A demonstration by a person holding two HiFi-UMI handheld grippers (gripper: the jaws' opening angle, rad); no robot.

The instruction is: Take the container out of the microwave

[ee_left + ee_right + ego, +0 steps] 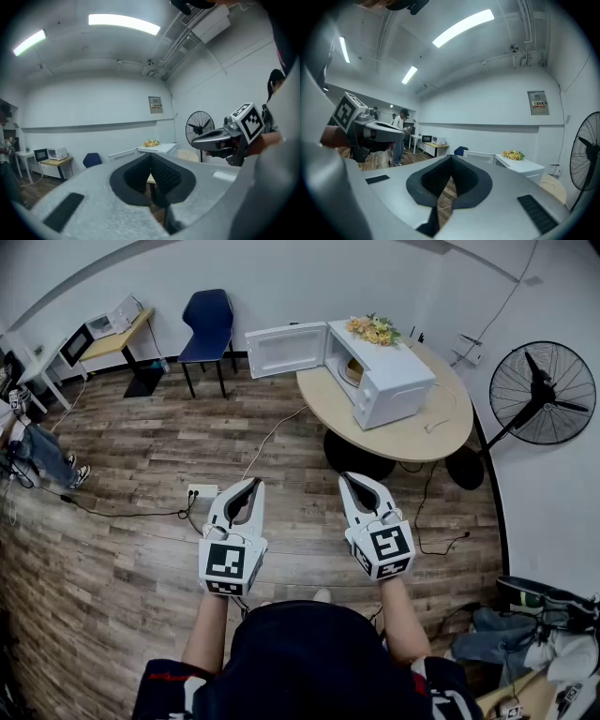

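A white microwave (389, 381) stands on a round beige table (441, 432) ahead of me, its door (284, 349) swung open to the left. Inside it sits a pale yellowish container (353, 369), partly hidden by the oven wall. Yellow flowers (373, 329) lie on top of the oven. My left gripper (253, 485) and right gripper (348, 478) are held side by side over the wooden floor, well short of the table. Both are shut with nothing between the jaws. In the right gripper view, the microwave (524, 167) shows past the shut right gripper (451, 157).
A blue chair (210, 326) stands left of the open door. A standing fan (544, 393) is right of the table. A power strip (202, 492) and cables lie on the floor ahead. A desk (114, 334) with small ovens is far left.
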